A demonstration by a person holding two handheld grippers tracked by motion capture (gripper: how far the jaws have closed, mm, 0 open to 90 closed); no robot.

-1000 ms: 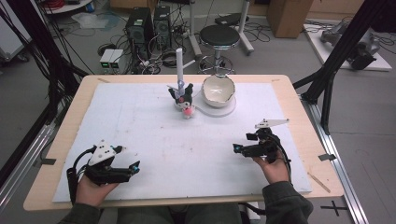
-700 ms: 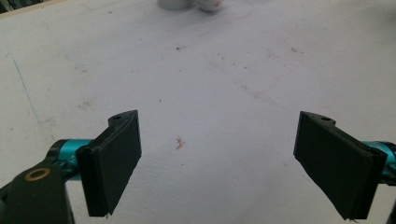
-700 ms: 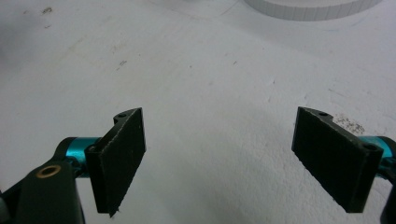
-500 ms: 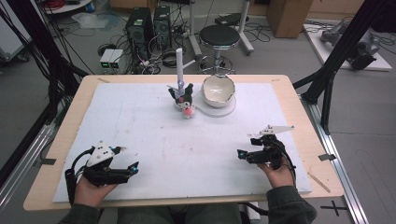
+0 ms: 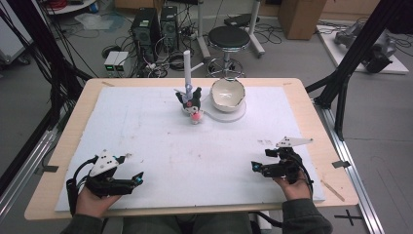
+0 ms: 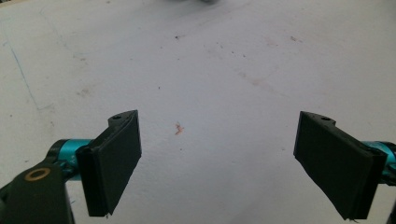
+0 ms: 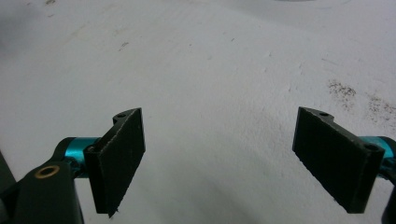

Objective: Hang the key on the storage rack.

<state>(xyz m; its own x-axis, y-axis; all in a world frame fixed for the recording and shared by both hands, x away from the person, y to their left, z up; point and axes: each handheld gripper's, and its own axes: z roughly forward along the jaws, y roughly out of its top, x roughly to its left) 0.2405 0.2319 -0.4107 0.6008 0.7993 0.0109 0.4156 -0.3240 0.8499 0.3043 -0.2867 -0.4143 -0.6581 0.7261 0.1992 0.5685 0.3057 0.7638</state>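
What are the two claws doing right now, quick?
Left claw: open, holding nothing, over the white mat.
Right claw: open, holding nothing, over the same mat.

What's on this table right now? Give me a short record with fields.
surface: white sheet over a wooden table
far middle: small dark toy figure with a white tube upright behind it
beside it: white bowl on a round plate
left gripper: open, holding nothing
right gripper: open, holding nothing
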